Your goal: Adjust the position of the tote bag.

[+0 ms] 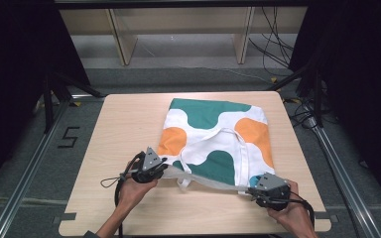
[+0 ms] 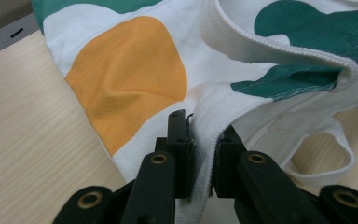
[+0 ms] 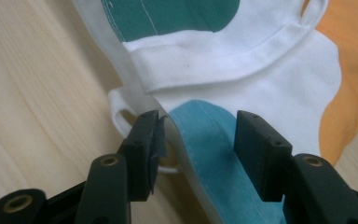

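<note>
We see a light wooden desk [image 1: 129, 124] with a cloth bag [image 1: 218, 134] that lies flat on its middle and right part, reaching from the far half of the desk down to the near edge where our two hands work. The bag is white with large green and orange patches, and its white straps [image 1: 238, 144] lie across its top side. The near edge of the bag is a little lifted and stretched between the two grippers. In the high view our left hand [image 1: 131, 191] comes in from the bottom and carries the left gripper [image 1: 164, 169] at the near left corner of the bag. In the left gripper view the jaws stand narrow and pinch a white hem of the bag between them, just below an orange patch [image 2: 130, 79]. Our right hand [image 1: 292, 210] carries the right gripper [image 1: 250, 191] at the near right corner of the bag. In the right gripper view its jaws stand apart, and a light blue strip of cloth [image 3: 209, 154] passes between them; the pads do not press on it. A small white loop [image 3: 121, 114] lies on the desk just beside the left jaw in that view.
</note>
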`<state>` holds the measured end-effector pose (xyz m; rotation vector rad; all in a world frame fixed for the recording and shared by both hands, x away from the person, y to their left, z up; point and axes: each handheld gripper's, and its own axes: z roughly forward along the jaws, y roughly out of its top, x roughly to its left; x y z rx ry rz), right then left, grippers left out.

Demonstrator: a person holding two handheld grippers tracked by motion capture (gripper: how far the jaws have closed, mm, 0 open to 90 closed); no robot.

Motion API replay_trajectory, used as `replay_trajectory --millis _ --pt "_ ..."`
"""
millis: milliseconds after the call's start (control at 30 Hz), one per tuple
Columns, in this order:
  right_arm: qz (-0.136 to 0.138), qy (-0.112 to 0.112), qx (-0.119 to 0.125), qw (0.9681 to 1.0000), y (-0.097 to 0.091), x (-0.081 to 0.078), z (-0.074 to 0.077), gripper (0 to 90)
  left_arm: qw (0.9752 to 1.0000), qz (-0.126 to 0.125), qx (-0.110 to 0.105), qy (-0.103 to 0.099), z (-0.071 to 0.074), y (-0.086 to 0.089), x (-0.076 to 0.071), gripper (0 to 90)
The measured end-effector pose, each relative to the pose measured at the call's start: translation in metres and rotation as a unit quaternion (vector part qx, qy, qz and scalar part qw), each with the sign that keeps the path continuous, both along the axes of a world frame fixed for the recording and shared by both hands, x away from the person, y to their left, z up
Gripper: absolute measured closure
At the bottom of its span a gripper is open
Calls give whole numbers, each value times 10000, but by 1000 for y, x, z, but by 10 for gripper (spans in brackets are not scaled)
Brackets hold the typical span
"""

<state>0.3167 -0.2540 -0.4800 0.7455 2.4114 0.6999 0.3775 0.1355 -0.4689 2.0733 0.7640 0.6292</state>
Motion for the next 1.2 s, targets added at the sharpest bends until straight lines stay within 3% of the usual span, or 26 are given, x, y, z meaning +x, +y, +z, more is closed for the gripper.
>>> replay_trajectory --millis 100,167,300,333,400,467,500,567,600,667,733,767,833,867,900,1000,1067,1100,1133,1200 --pt "171 -51 -6 9998 7 3 0 491 10000 -7 -25 -4 3 0 1 804" --pt "124 -56 -55 9999 11 5 -1 491 9999 -80 57 -41 4 1 2 804" --pt "-34 29 -59 10000 16 8 -5 482 9999 -29 -167 -1 4 0 2 806" --pt "69 -57 -116 9999 16 11 -5 485 9998 15 -176 12 4 0 1 806" --pt "-104 -25 -72 9999 17 9 -3 519 9999 -19 -150 -18 4 0 1 806" --pt "-35 -318 -81 9995 14 8 2 574 10000 -70 -46 -12 4 3 1 806" --pt "-137 -431 -34 9990 13 7 5 596 10000 -7 -70 15 3 4 0 808" --pt "-312 -680 -257 9969 7 4 10 621 9999 -23 -106 19 1 6 1 810" --pt "-395 -694 -290 9964 3 4 10 627 10000 -80 6 -15 1 7 1 810" --pt "-522 -510 -206 9971 -9 7 7 642 10000 -72 -21 53 -3 5 0 805" --pt "-618 -322 126 9975 -17 10 5 674 9998 -123 105 63 -8 3 -2 800" --pt "-586 -333 142 9976 -19 11 5 676 9998 -141 142 63 -10 2 -3 798" --pt "-613 -352 -6 9975 -21 14 3 676 9995 -229 219 53 -12 0 -6 791" --pt "-510 -357 -160 9979 -22 17 1 657 9989 -282 382 56 -12 1 -7 788" --pt "-524 -352 -314 9975 -22 18 -3 649 9988 -299 397 20 -13 -1 -8 785" --pt "-596 -517 -469 9958 -23 19 -4 642 9982 -385 464 44 -12 -3 -11 792" --pt "-715 -713 -644 9928 -26 22 -8 636 9981 -435 435 68 -13 -4 -12 803" --pt "-741 -741 -676 9922 -27 23 -10 653 9980 -455 440 38 -13 -5 -12 806" --pt "-675 -610 -666 9936 -28 23 -9 706 9976 -479 493 34 -12 -5 -13 810" --pt "-605 -522 -455 9958 -30 22 -5 798 9980 -474 426 33 -12 -5 -14 819"
